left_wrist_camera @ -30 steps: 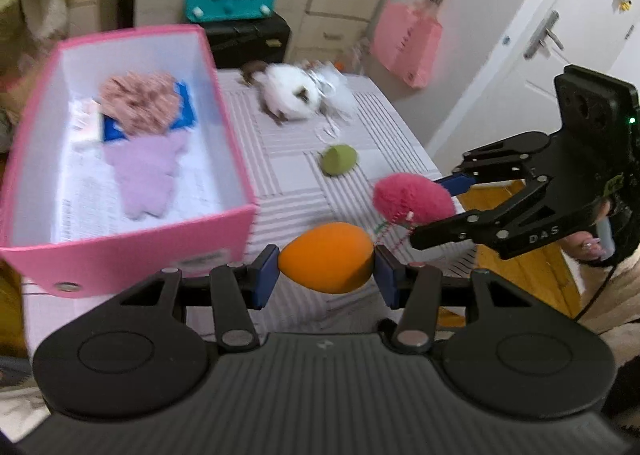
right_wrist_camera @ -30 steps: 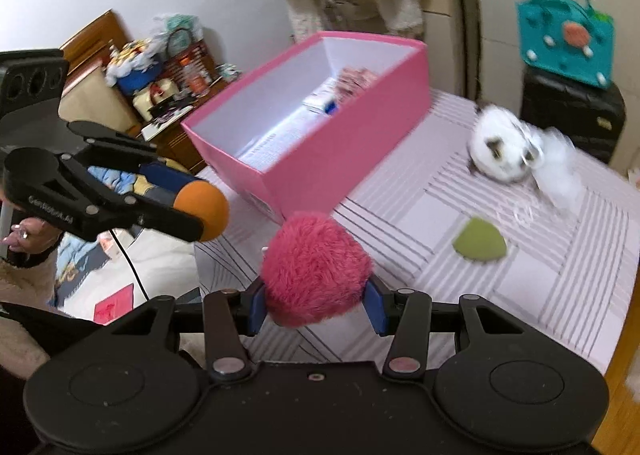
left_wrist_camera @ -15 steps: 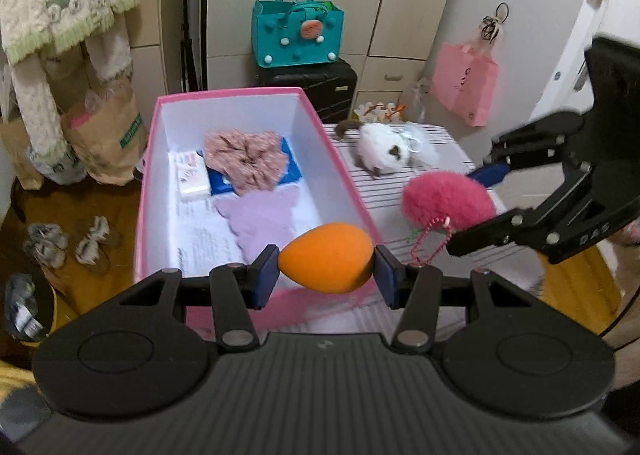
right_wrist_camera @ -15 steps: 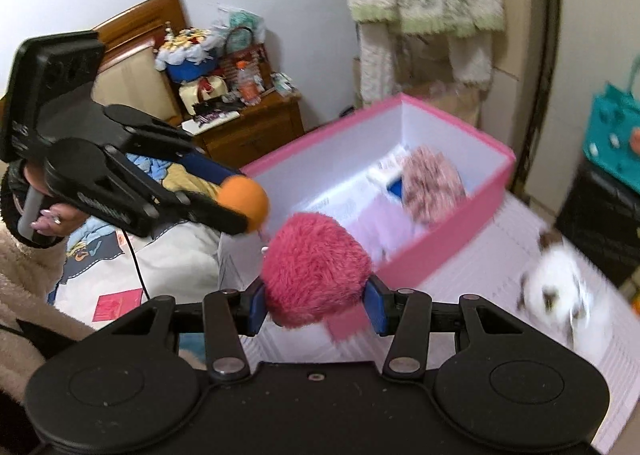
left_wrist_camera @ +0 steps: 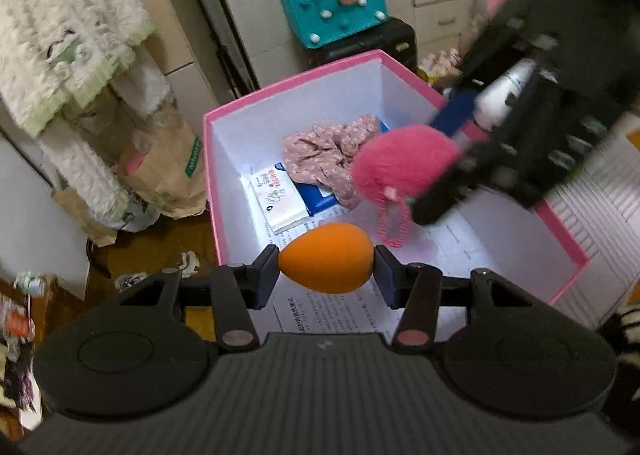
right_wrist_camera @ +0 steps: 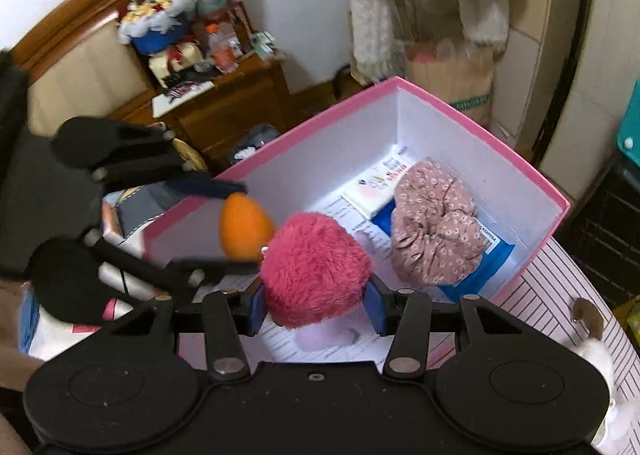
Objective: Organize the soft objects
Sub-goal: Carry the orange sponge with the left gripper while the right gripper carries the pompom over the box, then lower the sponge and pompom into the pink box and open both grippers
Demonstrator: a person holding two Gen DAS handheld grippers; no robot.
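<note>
- A bedroom corner: pale cupboard doors behind, a teal felt bag (left_wrist_camera: 334,9) on a black case, a fluffy cream garment (left_wrist_camera: 66,27) hanging at the left above brown paper bags (left_wrist_camera: 168,171), and a wooden nightstand (right_wrist_camera: 224,103) piled with clutter beside a bed headboard.
- A table with a striped cloth (right_wrist_camera: 560,319) carries a pink box (left_wrist_camera: 296,75) with white inner walls.
- On the floor of the box lie printed paper sheets, a floral pink scrunchie (right_wrist_camera: 434,223) resting on a blue packet (right_wrist_camera: 484,267), a small white booklet (left_wrist_camera: 280,195) just beside them, and a pale lilac soft piece (right_wrist_camera: 324,337) seen under the right tool.
- The left gripper (left_wrist_camera: 326,261) is closed on an orange egg-shaped sponge (left_wrist_camera: 326,257), its blue pads pressing both ends; the sponge hangs over the near end of the box interior.
- The right gripper (right_wrist_camera: 316,299) is clamped on a fluffy pink pompom (right_wrist_camera: 316,267), held above the box beside the scrunchie; a pink beaded loop (left_wrist_camera: 394,225) dangles from the pompom.
- The two held items are near each other, sponge to the left of pompom in the right wrist view.
- A white plush toy (right_wrist_camera: 596,359) lies on the cloth at the right edge, outside the box.
</note>
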